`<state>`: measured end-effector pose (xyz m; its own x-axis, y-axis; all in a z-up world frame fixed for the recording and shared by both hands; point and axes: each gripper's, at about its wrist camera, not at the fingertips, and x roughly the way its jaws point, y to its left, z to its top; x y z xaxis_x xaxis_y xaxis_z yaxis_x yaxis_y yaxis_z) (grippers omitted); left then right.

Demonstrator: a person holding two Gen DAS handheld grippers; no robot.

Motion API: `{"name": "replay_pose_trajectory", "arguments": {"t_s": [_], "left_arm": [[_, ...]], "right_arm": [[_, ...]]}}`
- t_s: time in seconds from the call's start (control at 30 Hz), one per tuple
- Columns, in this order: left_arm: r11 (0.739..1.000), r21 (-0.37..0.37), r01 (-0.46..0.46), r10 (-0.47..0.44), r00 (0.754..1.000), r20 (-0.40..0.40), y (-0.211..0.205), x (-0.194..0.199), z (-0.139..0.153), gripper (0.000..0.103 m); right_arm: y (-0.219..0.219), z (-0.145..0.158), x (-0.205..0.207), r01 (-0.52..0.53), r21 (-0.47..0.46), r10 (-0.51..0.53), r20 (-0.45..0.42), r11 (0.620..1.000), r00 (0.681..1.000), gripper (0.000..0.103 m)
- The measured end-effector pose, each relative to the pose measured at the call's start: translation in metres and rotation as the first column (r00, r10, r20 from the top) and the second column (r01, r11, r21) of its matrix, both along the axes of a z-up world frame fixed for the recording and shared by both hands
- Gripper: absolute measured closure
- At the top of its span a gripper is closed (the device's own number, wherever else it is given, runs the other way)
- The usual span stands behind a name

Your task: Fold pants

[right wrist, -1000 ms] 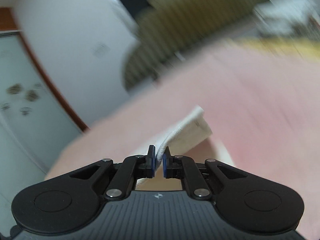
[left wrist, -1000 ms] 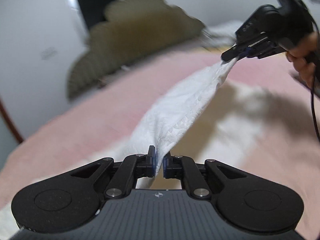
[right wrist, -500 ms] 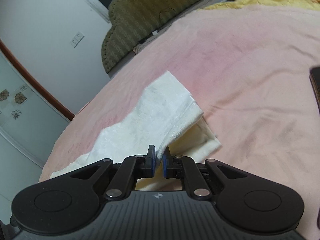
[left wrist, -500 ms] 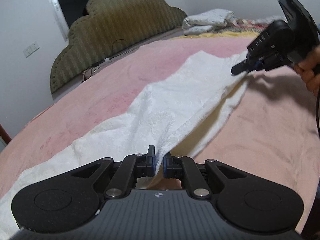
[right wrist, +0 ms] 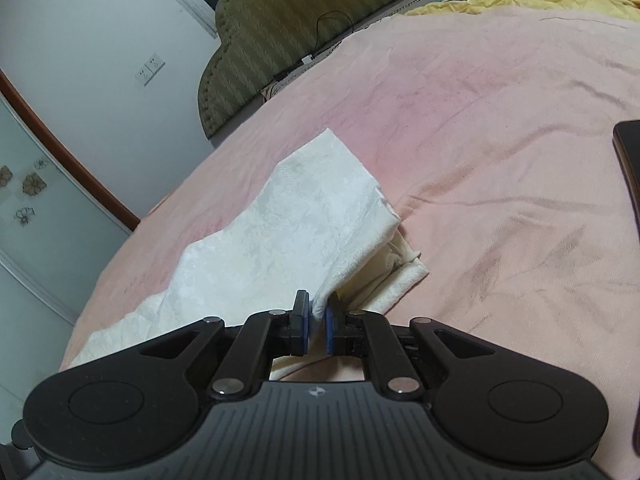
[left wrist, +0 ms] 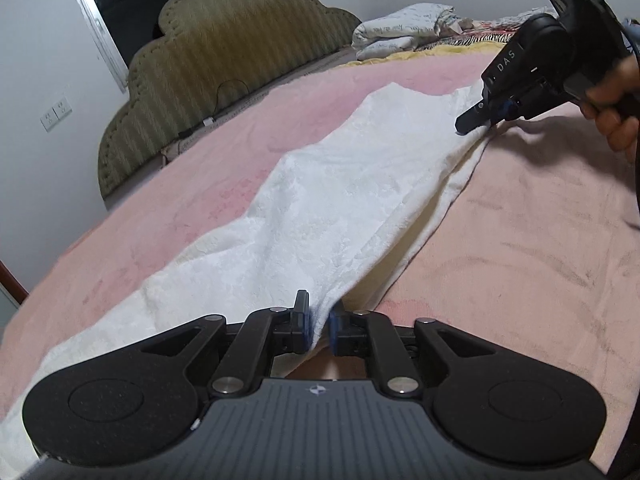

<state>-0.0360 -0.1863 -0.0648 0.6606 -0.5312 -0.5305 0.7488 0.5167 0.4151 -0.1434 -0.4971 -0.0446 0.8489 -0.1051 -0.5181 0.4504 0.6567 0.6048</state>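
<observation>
A: Start with the bed (left wrist: pixel 520 280). The pink cover is soft and already creased on the side away from the headboard (left wrist: pixel 224 64), so I'd judge that anything dragged over it will bunch.

B: And the pants (left wrist: pixel 340 208)?

A: White, stretched out long on the cover, running roughly alongside the headboard but well clear of it. The upper layer is lifted along the edge facing away from the headboard, and a yellowish under layer shows beneath it.

B: So the risk is the layers.

A: Yes. If the two ends are laid down unevenly, the top layer could land skewed over the lower one and leave a crooked fold. Pull too hard and the whole garment may slide across the cover, I think.

B: What about the grips?

A: The left tool (left wrist: pixel 319 330) is pinched onto the near edge of the cloth. The right tool (right wrist: pixel 316 330) is likewise clamped on a raised corner at the other end. Each bite looks thin, only a bit of fabric between the pads, so a tug could pull it free and drop that end in a heap.

B: Anything small?

A: A dark flat object (right wrist: pixel 628 168) lies on the cover beyond the right end, well apart from the pants. I can't tell what it is.
</observation>
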Motion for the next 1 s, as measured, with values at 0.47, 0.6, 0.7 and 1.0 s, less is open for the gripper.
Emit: {"name": "replay_pose_trajectory", "arguments": {"t_s": [0.47, 0.6, 0.7, 1.0], "left_arm": [[0.952, -0.247, -0.18, 0.102, 0.949, -0.298, 0.041, 0.057, 0.057, 0.04], [0.952, -0.107, -0.288, 0.248, 0.926, -0.285, 0.031, 0.083, 0.037, 0.04], [0.943, -0.061, -0.326, 0.294, 0.907, -0.302, 0.035, 0.091, 0.021, 0.04], [0.944, -0.095, -0.316, 0.295, 0.937, -0.189, 0.034, 0.065, 0.033, 0.041]], "right_arm": [[0.043, 0.054, 0.067, -0.052, -0.414, 0.024, -0.072, 0.909, 0.997, 0.084], [0.025, 0.023, 0.124, -0.135, -0.356, 0.071, -0.186, 0.925, 0.98, 0.084], [0.007, 0.018, 0.126, 0.0, -0.376, -0.088, -0.215, 0.927, 0.973, 0.084], [0.111, 0.036, 0.158, -0.449, -0.385, 0.386, -0.231, 0.807, 0.893, 0.084]]}}
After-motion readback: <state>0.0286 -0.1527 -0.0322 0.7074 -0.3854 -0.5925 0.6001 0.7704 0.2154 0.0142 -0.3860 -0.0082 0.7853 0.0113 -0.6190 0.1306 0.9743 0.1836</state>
